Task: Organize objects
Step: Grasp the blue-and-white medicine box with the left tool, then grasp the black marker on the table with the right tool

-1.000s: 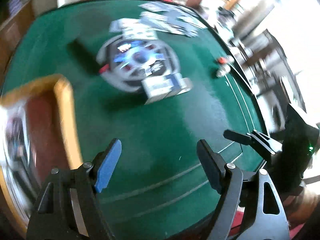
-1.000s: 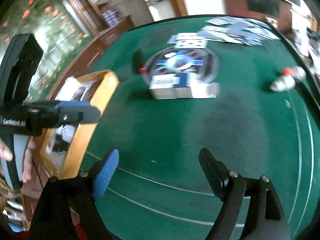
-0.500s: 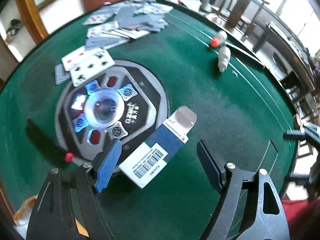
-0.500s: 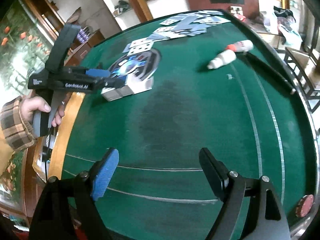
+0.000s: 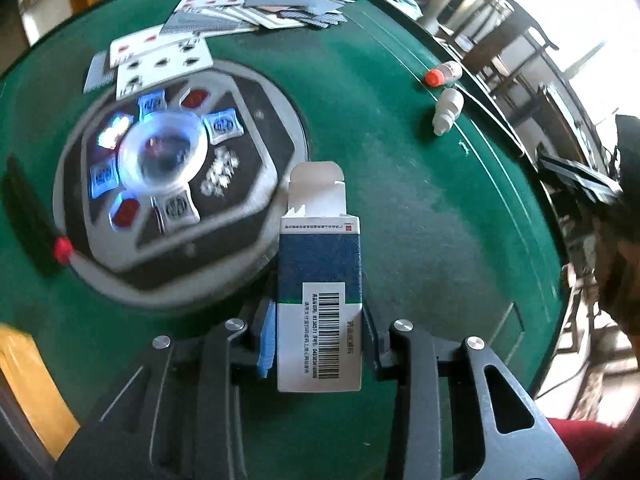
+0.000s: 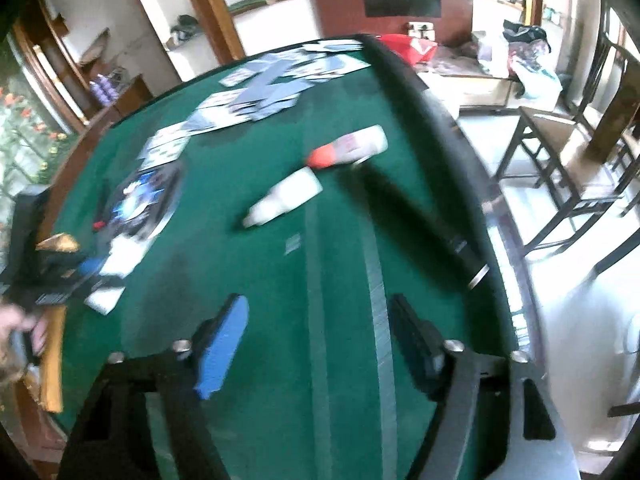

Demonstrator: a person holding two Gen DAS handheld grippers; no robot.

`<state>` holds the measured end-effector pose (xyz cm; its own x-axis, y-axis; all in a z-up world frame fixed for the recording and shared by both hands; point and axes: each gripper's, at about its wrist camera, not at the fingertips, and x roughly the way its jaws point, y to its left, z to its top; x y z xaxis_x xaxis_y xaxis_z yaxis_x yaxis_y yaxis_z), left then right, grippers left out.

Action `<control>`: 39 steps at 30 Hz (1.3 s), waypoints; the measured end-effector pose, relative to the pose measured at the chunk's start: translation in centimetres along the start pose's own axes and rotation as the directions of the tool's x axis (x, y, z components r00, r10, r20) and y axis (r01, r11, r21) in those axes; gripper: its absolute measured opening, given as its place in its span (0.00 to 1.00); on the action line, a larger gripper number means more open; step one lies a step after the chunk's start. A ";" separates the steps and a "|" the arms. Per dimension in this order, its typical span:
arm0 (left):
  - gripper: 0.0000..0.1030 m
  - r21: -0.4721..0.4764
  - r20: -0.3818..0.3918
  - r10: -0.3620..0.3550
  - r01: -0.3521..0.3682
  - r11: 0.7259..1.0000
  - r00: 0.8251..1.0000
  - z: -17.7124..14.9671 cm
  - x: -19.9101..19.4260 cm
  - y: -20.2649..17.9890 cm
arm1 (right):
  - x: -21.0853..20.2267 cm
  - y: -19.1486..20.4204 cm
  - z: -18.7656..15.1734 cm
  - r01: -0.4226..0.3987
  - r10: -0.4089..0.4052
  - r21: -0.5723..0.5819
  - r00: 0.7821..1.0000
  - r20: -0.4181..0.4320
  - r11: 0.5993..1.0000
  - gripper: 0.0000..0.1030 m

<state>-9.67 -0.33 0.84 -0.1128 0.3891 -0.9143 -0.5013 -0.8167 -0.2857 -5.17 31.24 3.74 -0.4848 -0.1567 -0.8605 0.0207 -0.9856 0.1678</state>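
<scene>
A blue and white carton (image 5: 320, 264) with a barcode and an open end flap lies on the green table (image 5: 440, 240). It sits between the fingers of my left gripper (image 5: 320, 336). Those jaws are closing, and the blue pad and the black pad press its two long sides. From the right wrist view the carton (image 6: 116, 264) shows blurred at the far left. My right gripper (image 6: 316, 336) hangs over bare felt, its jaws closing with nothing between them. Ahead of it lie a white bottle (image 6: 286, 198) and a red-capped bottle (image 6: 348, 148), both on their sides.
A round control panel (image 5: 176, 196) with lit buttons is set in the table's middle, touching the carton's left. Playing cards (image 5: 240, 12) lie spread at the far side. A long black rod (image 6: 412, 216) lies along the right rim. Chairs (image 6: 560, 168) stand beyond that rim.
My left gripper came down over the carton and its jaws closed from wide open onto its sides. My right gripper swung right towards the two bottles and its jaws narrowed.
</scene>
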 end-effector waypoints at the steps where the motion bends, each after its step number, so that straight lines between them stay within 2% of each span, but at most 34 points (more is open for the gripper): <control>1: 0.32 -0.027 -0.004 -0.014 0.014 1.000 1.000 -0.6 -0.1 -0.2 | 0.5 -0.6 0.7 0.013 -0.013 -0.009 1.000 -0.004 1.000 0.57; 5: 0.32 -0.082 -0.043 -0.037 0.033 0.996 0.998 -3.0 -0.6 -1.3 | 3.0 -2.6 3.5 0.067 -0.069 -0.065 0.997 -0.031 0.996 0.50; 9: 0.32 -0.119 -0.069 -0.052 0.044 0.992 0.996 -5.8 -1.2 -2.4 | 5.4 -3.1 5.0 0.092 -0.101 -0.129 0.993 -0.067 0.987 0.38; 12: 0.32 -0.159 -0.066 -0.064 0.053 0.986 0.996 -7.6 -1.6 -2.7 | 6.1 -3.2 5.7 0.114 -0.126 -0.172 0.990 -0.060 0.979 0.36; 15: 0.32 -0.184 -0.059 -0.066 0.054 0.981 0.996 -8.5 -1.8 -3.1 | 6.8 -3.6 6.0 0.106 -0.125 -0.184 0.988 -0.095 0.977 0.19; 17: 0.32 -0.190 -0.053 -0.053 0.042 0.981 0.997 -8.6 -1.8 -3.3 | 7.4 -3.6 5.7 0.109 -0.137 -0.214 0.983 -0.122 0.971 0.13; 25: 0.32 -0.216 -0.045 -0.034 0.023 0.976 0.998 -8.0 -1.7 -3.6 | 6.0 -2.9 2.6 0.062 -0.084 -0.171 0.989 -0.125 0.983 0.13; 32: 0.32 -0.186 -0.053 0.026 -0.035 0.982 0.998 -8.3 -1.4 -4.3 | 4.0 1.2 -2.0 -0.011 -0.011 -0.154 0.990 -0.137 0.988 0.13; 39: 0.32 -0.166 -0.057 0.041 -0.050 0.985 0.998 -8.1 -1.1 -4.7 | 3.4 4.4 -4.0 -0.041 0.018 -0.156 0.989 -0.144 0.987 0.13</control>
<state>-0.29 -0.38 0.88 -0.0842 0.3303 -0.9401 -0.3452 -0.8947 -0.2835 -3.25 26.07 -0.36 -0.3537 -0.1821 -0.9174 0.1769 -0.9762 0.1256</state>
